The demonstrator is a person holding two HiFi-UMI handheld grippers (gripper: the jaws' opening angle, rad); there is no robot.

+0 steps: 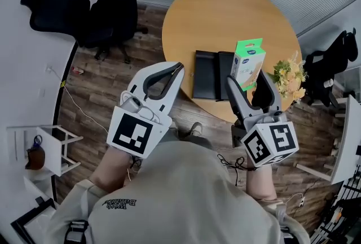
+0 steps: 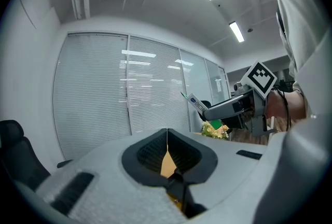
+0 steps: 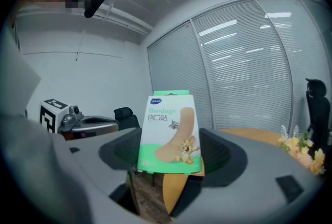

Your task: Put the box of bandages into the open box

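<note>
The green and white box of bandages [image 1: 248, 62] stands upright between the fingers of my right gripper [image 1: 249, 86], which is shut on its lower part, above the near edge of the round wooden table [image 1: 225, 17]. In the right gripper view the bandage box [image 3: 170, 132] fills the middle, clamped in that gripper [image 3: 168, 168]. The black open box [image 1: 204, 75] lies flat on the table just left of the held box. My left gripper [image 1: 174, 71] hovers left of the black box, shut and empty; its jaws [image 2: 167, 140] meet in its own view.
A bunch of yellow flowers [image 1: 287, 76] sits at the table's right edge. Black office chairs [image 1: 84, 11] stand far left, another dark chair [image 1: 333, 62] at the right. A white shelf [image 1: 53, 147] is on the floor at the left.
</note>
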